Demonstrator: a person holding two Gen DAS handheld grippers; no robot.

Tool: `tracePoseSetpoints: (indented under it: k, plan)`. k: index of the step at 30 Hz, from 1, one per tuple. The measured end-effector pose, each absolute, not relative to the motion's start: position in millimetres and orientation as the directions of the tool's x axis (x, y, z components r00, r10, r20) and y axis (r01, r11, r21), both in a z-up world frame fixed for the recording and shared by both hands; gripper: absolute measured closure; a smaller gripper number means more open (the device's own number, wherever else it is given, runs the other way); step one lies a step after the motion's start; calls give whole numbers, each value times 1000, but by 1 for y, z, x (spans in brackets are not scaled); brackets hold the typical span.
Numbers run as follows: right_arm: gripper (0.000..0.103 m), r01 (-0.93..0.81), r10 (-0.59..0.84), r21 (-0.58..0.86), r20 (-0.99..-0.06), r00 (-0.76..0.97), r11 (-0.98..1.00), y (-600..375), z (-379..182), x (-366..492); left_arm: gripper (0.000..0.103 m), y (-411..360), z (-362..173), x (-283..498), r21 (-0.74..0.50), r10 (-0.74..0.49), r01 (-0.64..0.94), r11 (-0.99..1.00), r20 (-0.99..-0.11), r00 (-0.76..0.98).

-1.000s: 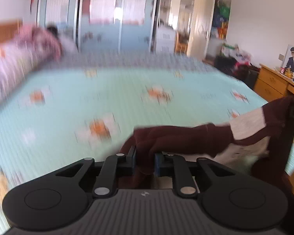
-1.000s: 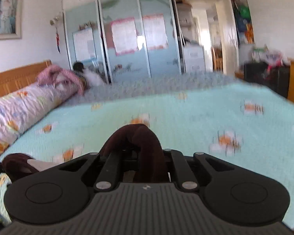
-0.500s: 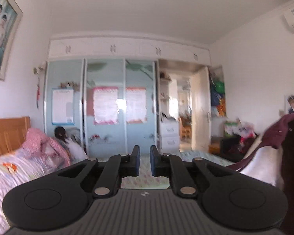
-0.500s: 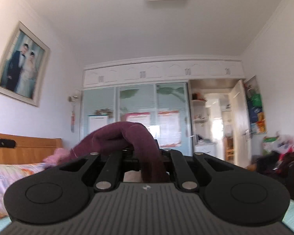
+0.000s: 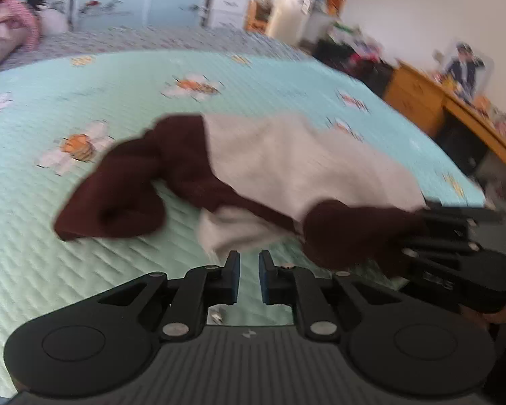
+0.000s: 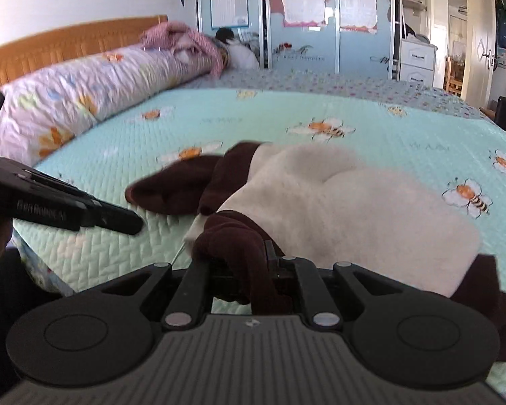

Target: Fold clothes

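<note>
A white garment with dark maroon sleeves [image 5: 286,165] lies crumpled on the mint bee-print bedspread [image 5: 84,101]. It also shows in the right wrist view [image 6: 337,202]. My left gripper [image 5: 249,276] hovers just in front of the garment's near edge, its jaws a narrow gap apart with nothing between them. My right gripper [image 6: 249,270] is shut on a bunched maroon sleeve [image 6: 232,236]. The right gripper shows at the right of the left wrist view [image 5: 448,236], holding maroon cloth. The left gripper's fingers [image 6: 111,216] reach in at the left of the right wrist view.
A long floral bolster [image 6: 84,91] and a pink blanket [image 6: 185,40] lie by the wooden headboard [image 6: 67,44]. A wardrobe [image 6: 320,17] stands beyond the bed. A wooden desk [image 5: 438,104] stands at the right of the bed.
Both grippers swung up toward the ceiling and came back down to the bed. The left gripper let go of the maroon cloth. The garment now lies spread on the bedspread.
</note>
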State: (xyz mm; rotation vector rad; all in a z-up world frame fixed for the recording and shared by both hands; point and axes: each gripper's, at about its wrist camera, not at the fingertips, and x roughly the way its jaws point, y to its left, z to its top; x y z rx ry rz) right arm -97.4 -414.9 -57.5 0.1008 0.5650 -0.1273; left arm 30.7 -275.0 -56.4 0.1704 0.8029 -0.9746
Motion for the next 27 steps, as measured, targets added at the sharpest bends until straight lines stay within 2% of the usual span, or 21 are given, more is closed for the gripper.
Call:
tracePoseSetpoints:
  k: [3, 9, 13, 15, 17, 18, 19, 21, 23, 27]
  plan:
    - [91, 149, -94, 70, -503, 859, 986, -410, -49, -96, 87, -270, -58, 29, -220, -672, 785, 580, -674, 308]
    - [91, 212, -174, 117, -275, 946, 970, -453, 22, -97, 85, -270, -65, 30, -227, -653, 755, 615, -683, 326]
    - [91, 252, -215, 263, -161, 963, 931, -510, 73, -95, 84, -270, -64, 34, -241, -665, 748, 618, -669, 334]
    - [90, 240, -216, 249, -118, 969, 938, -512, 81, -99, 84, -270, -64, 35, -246, -666, 743, 623, -665, 338]
    - [89, 279, -258, 160, -139, 956, 947, -507, 72, -98, 83, -270, -64, 37, -242, -663, 742, 625, -666, 341]
    - [81, 320, -290, 157, -188, 938, 934, -512, 59, -95, 83, -270, -64, 38, -235, -660, 744, 625, -667, 344]
    - [63, 362, -321, 156, -239, 917, 919, -517, 46, -91, 80, -271, -63, 40, -224, -657, 746, 627, -667, 351]
    - [40, 476, -373, 177, -414, 830, 862, -539, 12, -79, 76, -272, -60, 44, -201, -649, 746, 634, -664, 372]
    - [40, 555, -383, 199, -539, 750, 808, -552, -17, -79, 73, -273, -55, 48, -179, -640, 743, 645, -658, 397]
    - [35, 565, -309, 358, -565, 765, 743, -563, -51, -117, 67, -281, -46, 63, -146, -634, 748, 647, -649, 421]
